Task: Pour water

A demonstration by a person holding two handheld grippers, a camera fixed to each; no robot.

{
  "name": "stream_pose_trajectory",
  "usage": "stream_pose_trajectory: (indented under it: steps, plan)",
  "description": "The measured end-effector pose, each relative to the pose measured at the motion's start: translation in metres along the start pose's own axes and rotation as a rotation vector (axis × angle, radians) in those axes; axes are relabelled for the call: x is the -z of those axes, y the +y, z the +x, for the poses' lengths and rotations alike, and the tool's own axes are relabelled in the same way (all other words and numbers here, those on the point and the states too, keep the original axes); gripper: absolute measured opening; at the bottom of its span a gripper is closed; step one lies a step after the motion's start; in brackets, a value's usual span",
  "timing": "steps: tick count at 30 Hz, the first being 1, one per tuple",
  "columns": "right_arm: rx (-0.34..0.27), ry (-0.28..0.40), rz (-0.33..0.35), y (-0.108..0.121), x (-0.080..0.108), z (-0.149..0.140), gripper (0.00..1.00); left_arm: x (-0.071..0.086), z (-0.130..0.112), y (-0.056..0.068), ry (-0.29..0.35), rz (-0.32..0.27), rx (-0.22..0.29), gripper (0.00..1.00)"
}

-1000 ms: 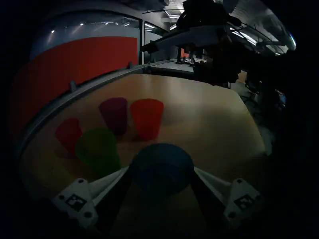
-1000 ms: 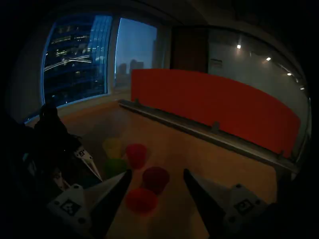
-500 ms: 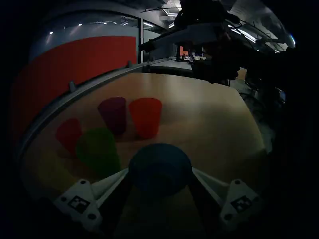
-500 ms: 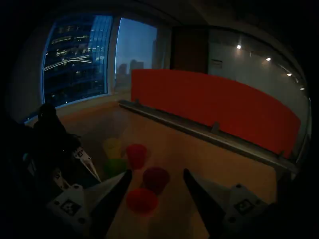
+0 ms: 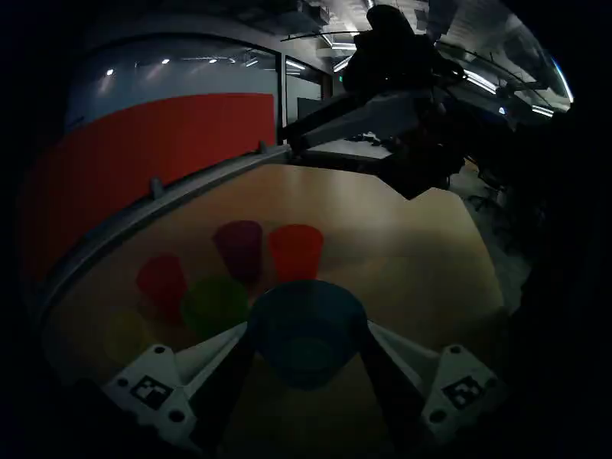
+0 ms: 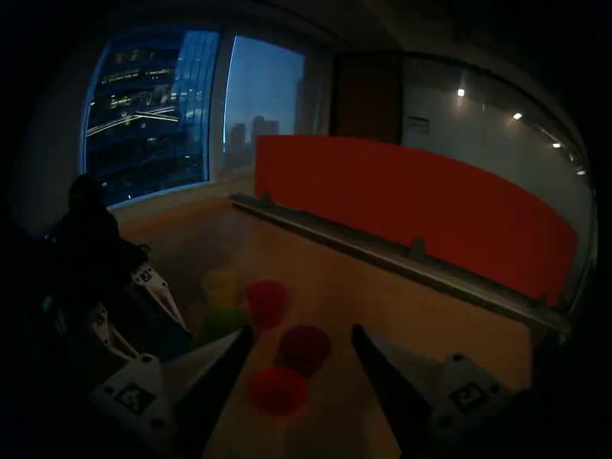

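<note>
1. Blue plastic sits between pale fingers: the blue cup is gripped by the left claw, one finger pressed to each side of it. It is close to upright with its wide rim on top. The room is too dim to tell whether there is water in it, or whether its base touches the wooden tabletop.
2. Just beyond the blue cup, five more cups stand in a loose cluster on the tabletop. The orange-red cup and the purple cup are side by side at the back. The red cup, the green cup and a faint yellow cup trail off to the left of them in the left gripper view.
3. The right claw has its fingers spread wide and holds nothing. In the right gripper view the purple cup and the orange-red cup show in the gap between the fingers, apart from both.
4. In the left gripper view the right claw hangs high over the far side of the tabletop, well apart from the cups.
5. A red partition on a grey rail runs along one edge of the tabletop. A window beyond it shows lit towers at dusk.
</note>
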State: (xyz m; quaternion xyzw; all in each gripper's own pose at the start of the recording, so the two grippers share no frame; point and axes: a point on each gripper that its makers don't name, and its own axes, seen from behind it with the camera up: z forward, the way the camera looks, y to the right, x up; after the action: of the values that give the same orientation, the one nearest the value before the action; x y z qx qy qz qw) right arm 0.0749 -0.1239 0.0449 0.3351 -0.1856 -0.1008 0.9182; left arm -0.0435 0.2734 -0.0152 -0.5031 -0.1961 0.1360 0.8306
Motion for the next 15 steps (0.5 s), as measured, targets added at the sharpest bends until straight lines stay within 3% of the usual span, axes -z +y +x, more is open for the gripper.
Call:
stream_pose_trajectory:
  steps: [15]
  plan:
    - [0.012,0.004,0.027,-0.012,-0.008,0.001,1.00,0.036,0.025,-0.024,0.065,0.101,0.014,0.86]
